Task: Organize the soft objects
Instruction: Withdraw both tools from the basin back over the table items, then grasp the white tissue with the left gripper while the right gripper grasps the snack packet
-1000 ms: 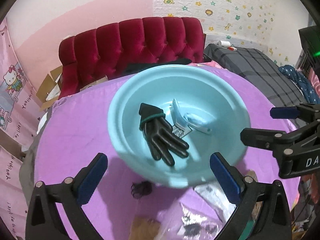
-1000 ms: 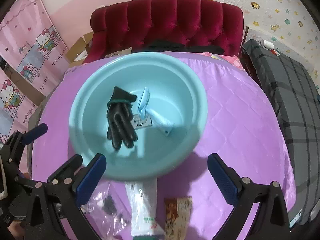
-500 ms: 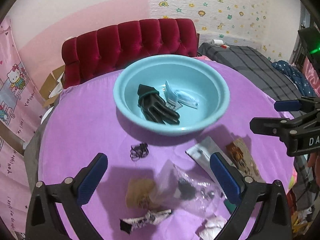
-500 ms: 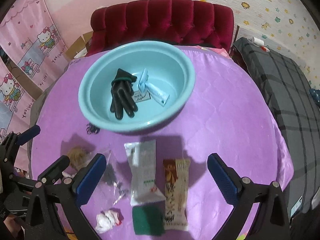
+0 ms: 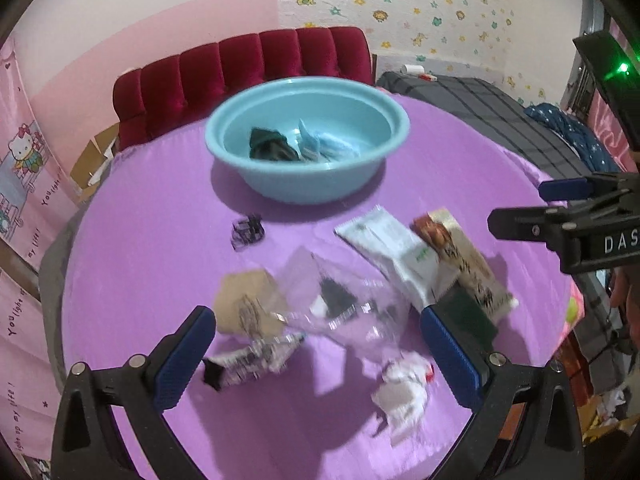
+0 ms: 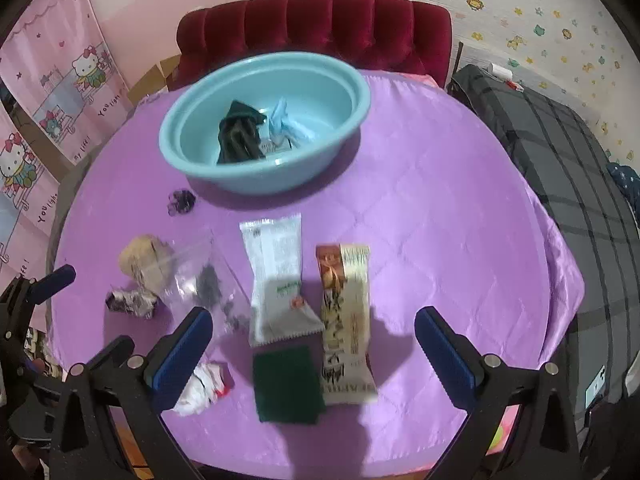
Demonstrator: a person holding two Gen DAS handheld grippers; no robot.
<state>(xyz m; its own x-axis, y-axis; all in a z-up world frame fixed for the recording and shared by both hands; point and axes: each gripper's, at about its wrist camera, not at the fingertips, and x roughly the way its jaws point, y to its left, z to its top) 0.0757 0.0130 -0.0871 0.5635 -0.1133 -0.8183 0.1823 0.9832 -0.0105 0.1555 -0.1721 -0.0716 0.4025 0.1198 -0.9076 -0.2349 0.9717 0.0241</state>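
Both grippers pulled back from basin [image 6: 200,168], green sponge [image 6: 288,384] between right jaws

Basin [image 6: 264,128] sits at bench [image 6: 440,220] far side, glove [image 6: 240,136] inside it. Before basin: two packets [image 6: 276,276] [image 6: 346,320] side by side, sponge [image 6: 288,384] nearest; clear bag [image 6: 204,276] left of them.
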